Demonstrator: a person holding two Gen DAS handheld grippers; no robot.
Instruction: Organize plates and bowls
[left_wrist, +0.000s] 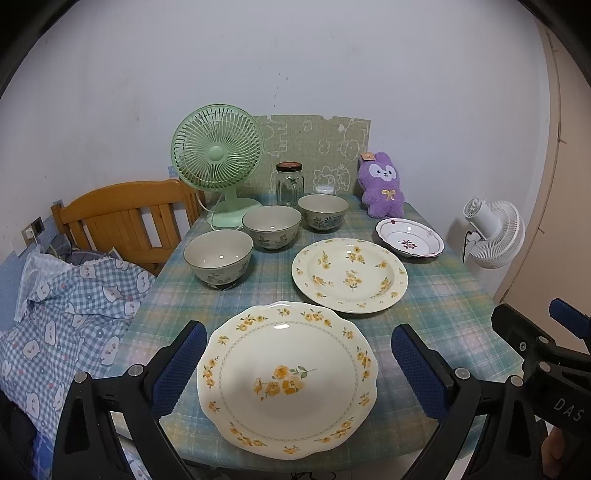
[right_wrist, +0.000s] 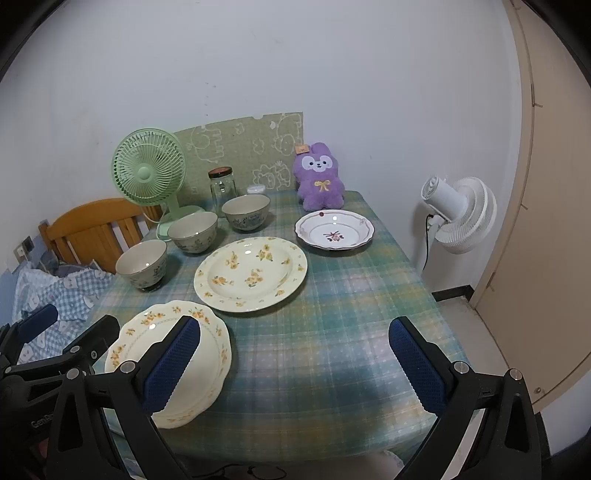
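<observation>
The near plate (left_wrist: 286, 380), wavy at the edge with yellow flowers, is lying flat at the front of the table (left_wrist: 443, 306). Behind it, a little to the right, the round plate (left_wrist: 349, 275) is sitting apart from it. Further back and right, the small plate (left_wrist: 409, 237) with a dark red flower is resting alone. Three bowls are standing in a slanting row on the left: the near bowl (left_wrist: 218, 256), the middle bowl (left_wrist: 271, 226) and the far bowl (left_wrist: 323, 211). Nothing is stacked yet, so the job looks like it is only starting.

The left gripper (left_wrist: 297, 365) is hanging over the near plate with its fingers spread wide, one on each side, holding nothing. The right gripper (right_wrist: 295, 358) is hanging over bare cloth to the right of that plate, fingers also spread wide and empty.

Things could go wrong from here. The plates are smooth and thin, so a plate could slip from the fingers if they are pinching only the edge. Setting one plate down crooked could make it chip or rock. The bowls are standing close together, so a reaching finger could be bumping a neighbour. The jar (left_wrist: 290, 184), green fan (left_wrist: 218, 162) and purple toy (left_wrist: 382, 186) are waiting at the back and could tip if knocked.
</observation>
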